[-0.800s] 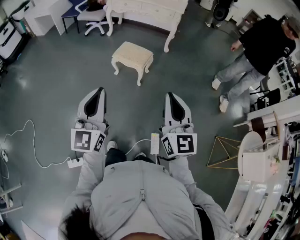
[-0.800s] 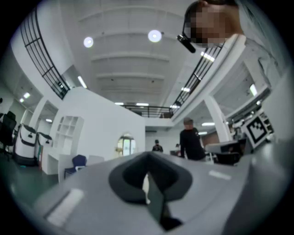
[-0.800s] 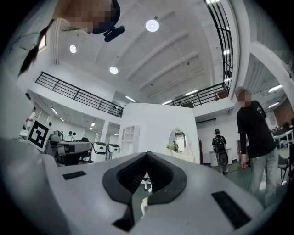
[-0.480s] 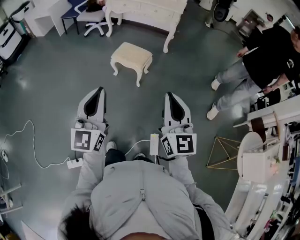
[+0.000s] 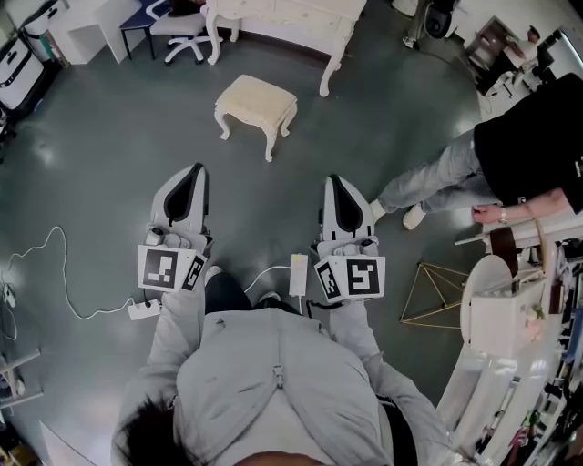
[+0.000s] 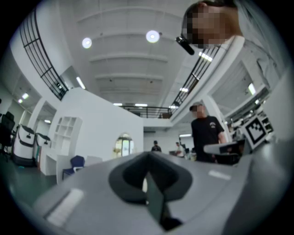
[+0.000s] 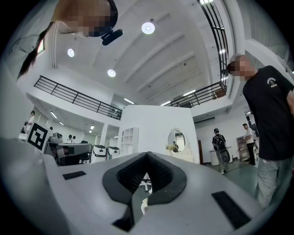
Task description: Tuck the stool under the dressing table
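Head view, stool [image 5: 256, 103] near dressing table [image 5: 293, 15]; left tool [image 5: 195, 170], right tool [image 5: 333, 180] closed

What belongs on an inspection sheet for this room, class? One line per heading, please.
Surface: grey floor, shiny.
Job's things: stool upright, standing clear of the dressing table, not tucked under.
Clutter: gold wire frame on the floor at right; office chair by the table.
Grippers: left gripper and right gripper both shut, empty, short of the stool.
Cables: white cable running to a power strip at left.
Surroundings: person in a black top at right.
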### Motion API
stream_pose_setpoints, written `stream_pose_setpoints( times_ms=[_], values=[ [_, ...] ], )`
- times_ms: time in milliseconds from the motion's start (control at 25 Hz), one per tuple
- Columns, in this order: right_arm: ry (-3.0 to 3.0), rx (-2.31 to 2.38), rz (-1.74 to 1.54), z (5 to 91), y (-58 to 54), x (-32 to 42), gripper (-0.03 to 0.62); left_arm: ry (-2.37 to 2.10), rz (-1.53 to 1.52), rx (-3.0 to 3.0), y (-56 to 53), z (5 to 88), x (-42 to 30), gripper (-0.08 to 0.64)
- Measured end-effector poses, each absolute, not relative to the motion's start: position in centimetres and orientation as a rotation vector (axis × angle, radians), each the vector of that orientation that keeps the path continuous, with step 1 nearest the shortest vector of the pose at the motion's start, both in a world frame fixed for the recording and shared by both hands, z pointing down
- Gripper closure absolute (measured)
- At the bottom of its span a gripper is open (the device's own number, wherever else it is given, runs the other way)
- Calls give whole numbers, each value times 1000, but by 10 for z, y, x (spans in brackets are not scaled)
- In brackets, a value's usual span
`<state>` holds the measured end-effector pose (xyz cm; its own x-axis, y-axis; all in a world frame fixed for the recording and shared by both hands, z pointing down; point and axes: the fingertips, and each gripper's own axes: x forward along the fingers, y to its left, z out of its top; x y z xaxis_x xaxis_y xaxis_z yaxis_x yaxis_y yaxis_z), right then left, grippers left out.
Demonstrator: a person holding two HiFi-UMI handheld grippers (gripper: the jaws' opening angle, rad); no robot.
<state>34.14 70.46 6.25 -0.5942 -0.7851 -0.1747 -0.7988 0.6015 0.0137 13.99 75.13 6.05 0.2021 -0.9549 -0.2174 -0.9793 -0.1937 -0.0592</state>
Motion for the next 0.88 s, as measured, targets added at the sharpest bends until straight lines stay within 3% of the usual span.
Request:
stream_pose_setpoints(
  times_ms=[400,880],
  values=[
    [2687,-1356,119,75,669,317,591,1847,191,-2324,709,73,118,557],
    [2624,-1478,130,70,549,238,591,1781,213,-2384,575,68,27,557]
  ],
)
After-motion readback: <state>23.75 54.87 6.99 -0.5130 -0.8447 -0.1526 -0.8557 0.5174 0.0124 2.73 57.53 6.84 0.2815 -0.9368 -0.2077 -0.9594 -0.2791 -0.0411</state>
